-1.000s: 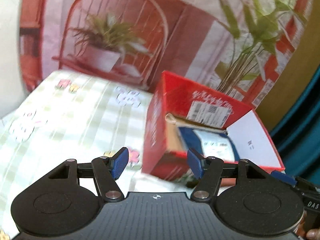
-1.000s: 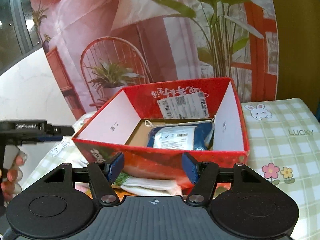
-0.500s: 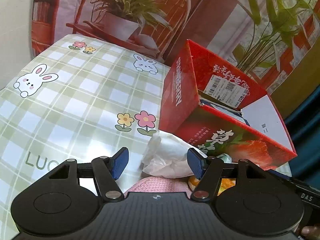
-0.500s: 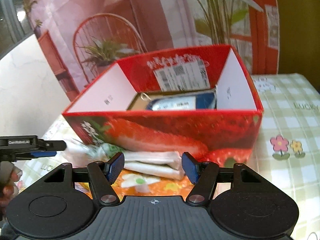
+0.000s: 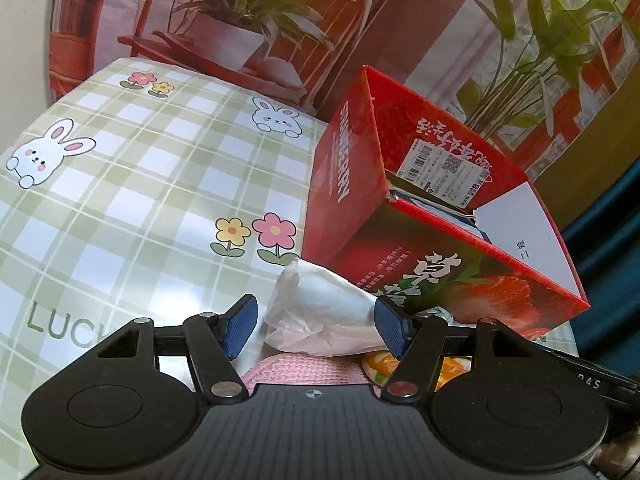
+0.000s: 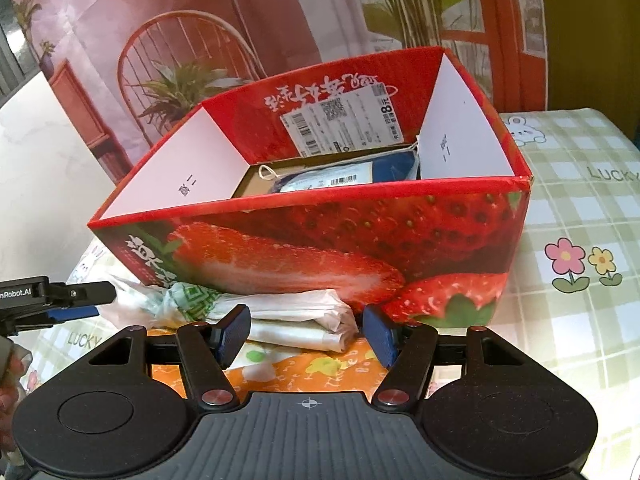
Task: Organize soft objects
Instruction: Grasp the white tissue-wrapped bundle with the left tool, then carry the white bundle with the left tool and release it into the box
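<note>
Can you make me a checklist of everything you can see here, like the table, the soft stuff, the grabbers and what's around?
Surface: checked tablecloth with bunnies and flowers.
Job's things: white plastic bag, pink knitted cloth, orange printed cloth and folded white packets lie before the red strawberry box; a blue packet sits inside.
Clutter: nothing seen.
Grippers: left gripper and right gripper both open, fingers empty.
Cables: nothing seen.
Surroundings: backdrop printed with a chair and plants.
</note>
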{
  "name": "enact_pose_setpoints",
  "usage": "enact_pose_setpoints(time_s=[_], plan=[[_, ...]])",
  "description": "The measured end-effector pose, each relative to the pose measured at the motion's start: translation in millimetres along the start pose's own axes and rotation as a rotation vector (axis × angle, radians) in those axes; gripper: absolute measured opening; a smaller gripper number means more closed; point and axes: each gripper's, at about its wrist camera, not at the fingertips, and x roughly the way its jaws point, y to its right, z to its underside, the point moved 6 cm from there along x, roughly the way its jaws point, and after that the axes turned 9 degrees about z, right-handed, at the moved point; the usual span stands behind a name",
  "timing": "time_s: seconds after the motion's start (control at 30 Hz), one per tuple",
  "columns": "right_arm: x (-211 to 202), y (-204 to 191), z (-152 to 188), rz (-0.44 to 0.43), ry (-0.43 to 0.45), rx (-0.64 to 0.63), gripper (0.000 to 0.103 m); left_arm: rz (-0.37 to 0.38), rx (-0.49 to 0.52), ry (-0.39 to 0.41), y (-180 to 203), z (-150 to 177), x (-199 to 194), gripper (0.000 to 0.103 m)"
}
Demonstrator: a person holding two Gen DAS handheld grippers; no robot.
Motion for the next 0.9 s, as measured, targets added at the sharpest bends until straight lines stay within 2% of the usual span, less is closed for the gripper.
enact_pose_setpoints(time_s=[0.47, 0.57, 0.67, 0.77, 0.9], plan=[[18.2, 1.9, 2.4, -0.020, -0.052, 0.012, 0.060, 0.049, -0.037, -0.059, 0.7, 10.1, 21.0, 0.069], [19.6, 1.5, 2.9, -0.034, -0.060, 0.019, 0.060, 0.069, -0.038, -0.058, 3.2, 10.7, 20.6, 0.059], [18.1, -0.8, 3.8, -0.049, -0.065, 0.018, 0.056, 0.081, -0.039, -0.052, 4.8, 10.7, 18.4, 0.053], [13.7, -2.3, 3.1, -0.056, -0.055, 0.019, 0.052, 0.083, -0.052, -0.046, 4.6, 10.0, 14.6, 0.053], [5.4, -2.5, 0.1, -0.077, -0.037, 0.034, 0.051, 0.095, -0.045, -0.020, 10.3, 7.8, 5.2, 0.050]])
